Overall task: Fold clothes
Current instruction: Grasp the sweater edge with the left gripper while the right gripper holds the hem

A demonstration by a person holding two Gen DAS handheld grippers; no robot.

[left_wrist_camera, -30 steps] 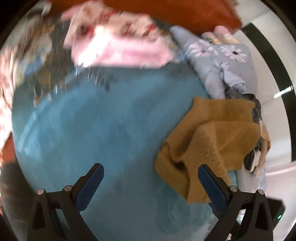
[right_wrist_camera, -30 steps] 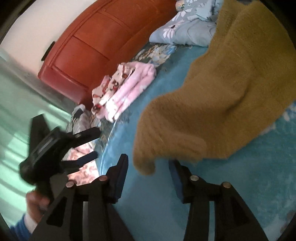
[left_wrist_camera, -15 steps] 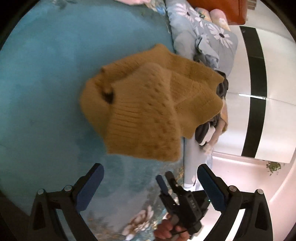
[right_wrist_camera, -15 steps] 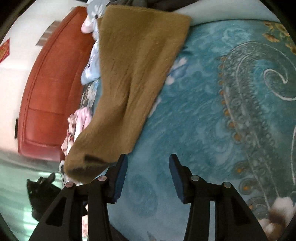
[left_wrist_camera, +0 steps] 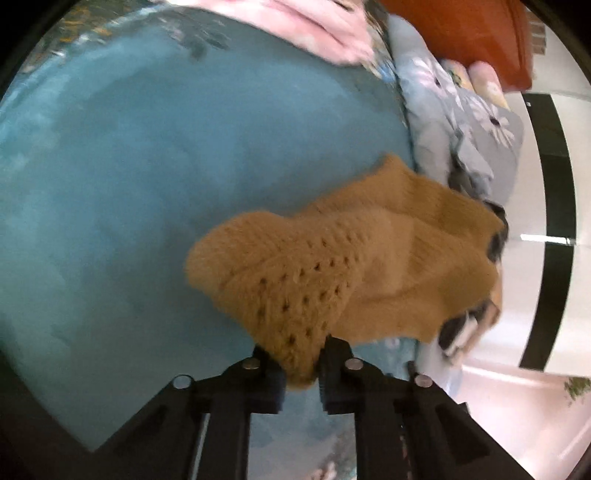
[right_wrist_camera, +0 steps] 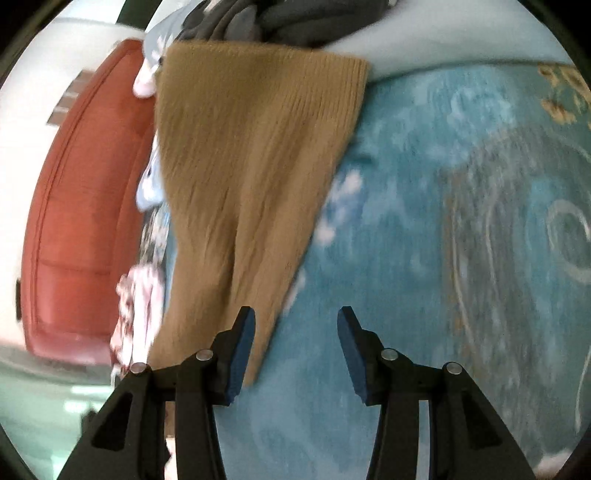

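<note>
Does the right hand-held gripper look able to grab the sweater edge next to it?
Probably yes: the right hand-held gripper is open, and the sweater edge lies uncovered on the blanket beside its left finger.

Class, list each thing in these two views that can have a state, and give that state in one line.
Left gripper: shut on the sweater's knitted end.
Right gripper: open, holding nothing.
Mustard sweater: unfolded, stretched long on the bedspread.
Pink clothes: folded, lying apart.
Grey floral garment: crumpled, unfolded.
</note>
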